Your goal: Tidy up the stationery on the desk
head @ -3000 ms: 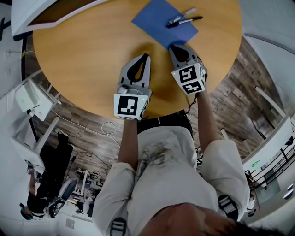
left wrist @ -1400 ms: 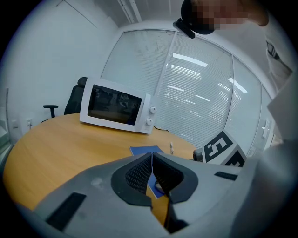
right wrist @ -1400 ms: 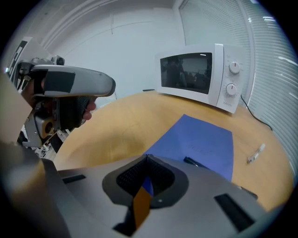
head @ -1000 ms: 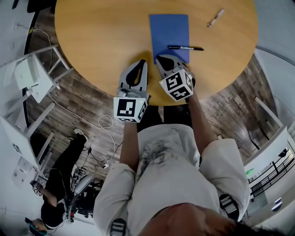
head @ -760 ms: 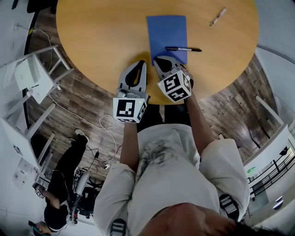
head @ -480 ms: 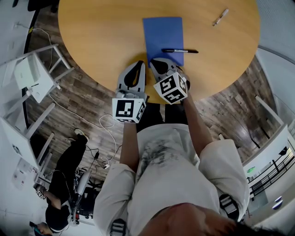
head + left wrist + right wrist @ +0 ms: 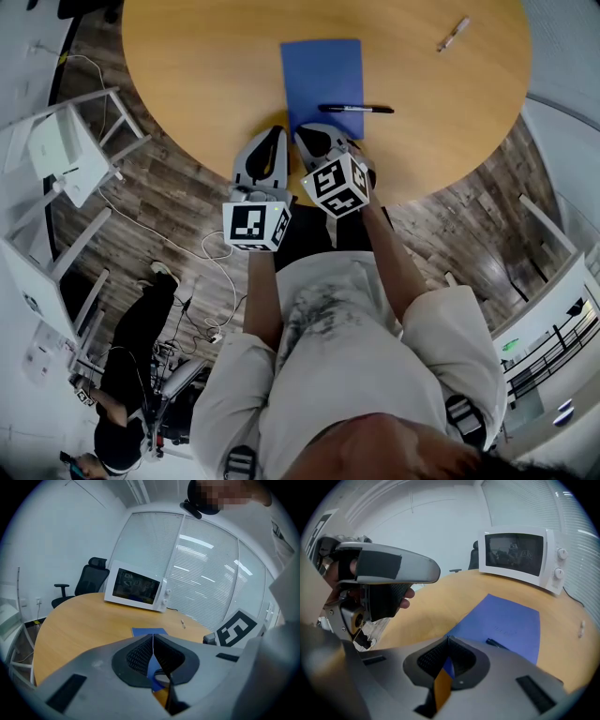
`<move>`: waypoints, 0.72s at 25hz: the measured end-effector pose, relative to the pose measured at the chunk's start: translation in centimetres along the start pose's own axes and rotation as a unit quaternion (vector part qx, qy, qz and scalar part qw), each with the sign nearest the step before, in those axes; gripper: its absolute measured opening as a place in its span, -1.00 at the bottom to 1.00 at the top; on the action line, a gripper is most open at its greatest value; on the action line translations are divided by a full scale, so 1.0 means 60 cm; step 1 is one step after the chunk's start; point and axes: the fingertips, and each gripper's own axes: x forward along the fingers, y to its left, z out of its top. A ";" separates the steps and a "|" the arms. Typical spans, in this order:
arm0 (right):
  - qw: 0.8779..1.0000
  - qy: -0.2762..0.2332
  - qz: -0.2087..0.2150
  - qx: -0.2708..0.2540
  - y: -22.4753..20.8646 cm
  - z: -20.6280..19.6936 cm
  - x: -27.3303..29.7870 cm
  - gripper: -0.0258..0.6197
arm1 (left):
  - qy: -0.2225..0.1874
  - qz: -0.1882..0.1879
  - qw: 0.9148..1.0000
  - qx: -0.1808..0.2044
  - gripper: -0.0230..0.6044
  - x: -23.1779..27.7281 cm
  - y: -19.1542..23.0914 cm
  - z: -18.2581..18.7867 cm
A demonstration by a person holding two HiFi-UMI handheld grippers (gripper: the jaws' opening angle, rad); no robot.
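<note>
Right tongs [image 7: 316, 133] with blue sheet [image 7: 322, 67], further left

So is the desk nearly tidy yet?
Not yet. Nothing looks put away. The right gripper seems to pinch the blue sheet at its near edge; the left gripper is shut and empty. Left to do: the black pen lying on the sheet and the pale pen far off alone.

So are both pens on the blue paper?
No, only the black pen rests on the blue paper; the light pen lies apart.
</note>
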 end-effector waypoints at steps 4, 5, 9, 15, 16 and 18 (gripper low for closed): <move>1.000 0.001 0.004 0.001 0.017 0.003 0.004 -0.73 | -0.001 0.003 1.000 0.000 -0.89 -0.009 0.009 0.000; 1.000 0.001 0.003 0.002 0.019 0.004 0.005 -0.73 | -0.001 0.004 1.000 0.000 -0.89 -0.010 0.011 0.000; 1.000 0.003 -0.004 0.006 0.020 0.003 0.004 -0.72 | -0.002 0.001 1.000 0.000 -0.89 -0.013 0.010 0.002; 1.000 -0.011 -0.022 -0.012 0.021 0.011 -0.014 -0.72 | -0.002 -0.009 1.000 0.003 -0.89 -0.011 0.003 0.005; 0.999 -0.015 -0.025 -0.013 0.018 0.014 -0.019 -0.72 | -0.002 -0.010 1.000 0.004 -0.89 -0.010 0.002 0.006; 0.999 -0.022 -0.034 -0.018 0.011 0.018 -0.029 -0.72 | -0.001 -0.013 1.000 0.004 -0.89 -0.007 0.001 0.007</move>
